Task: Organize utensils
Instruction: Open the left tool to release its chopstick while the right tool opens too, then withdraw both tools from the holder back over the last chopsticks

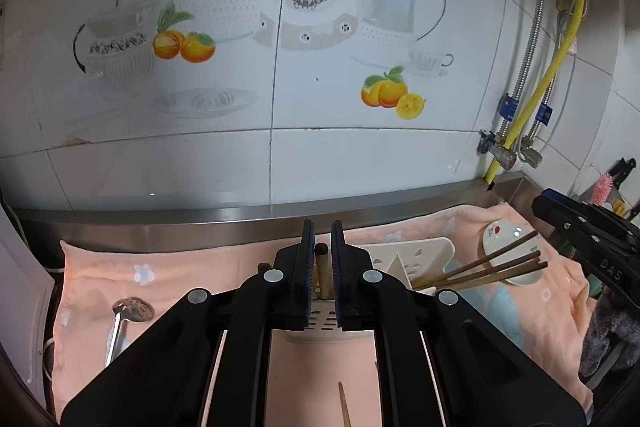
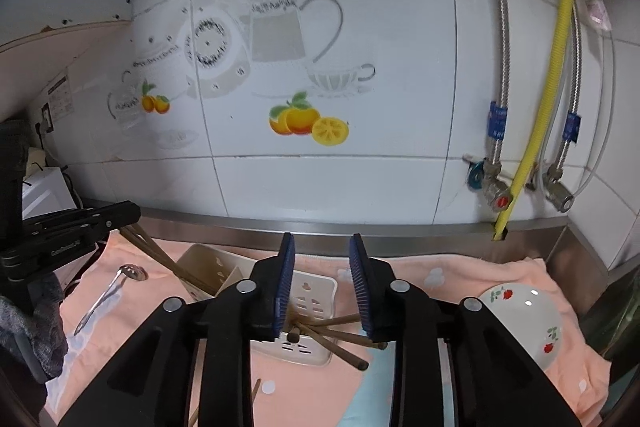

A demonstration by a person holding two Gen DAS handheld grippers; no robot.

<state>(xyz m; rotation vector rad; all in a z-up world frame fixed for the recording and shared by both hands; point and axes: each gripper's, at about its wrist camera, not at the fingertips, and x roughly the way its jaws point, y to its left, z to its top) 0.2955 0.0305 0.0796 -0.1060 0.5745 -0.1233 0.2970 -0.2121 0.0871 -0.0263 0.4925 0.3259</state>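
My left gripper (image 1: 323, 227) is shut on a brown chopstick (image 1: 322, 275) with a dark tip, which stands upright and reaches down into the cream slotted utensil holder (image 1: 404, 255). Several more chopsticks (image 1: 480, 267) lean out of that holder to the right. In the right wrist view my right gripper (image 2: 322, 239) is open above the holder (image 2: 312, 291). The ends of the chopsticks (image 2: 340, 337) lie below its pads, untouched. A steel slotted spoon (image 1: 128, 311) lies on the peach towel (image 1: 100, 279) at the left. One loose chopstick (image 1: 344, 403) lies near the towel's front.
A white saucer with red flowers (image 2: 528, 315) sits on the towel at the right. A steel counter rim (image 2: 400, 227) runs along the tiled wall behind. Braided pipes, a yellow hose (image 2: 556, 67) and valves (image 2: 500, 199) stand in the right corner. A grey fleecy sleeve (image 2: 24, 331) is at the left.
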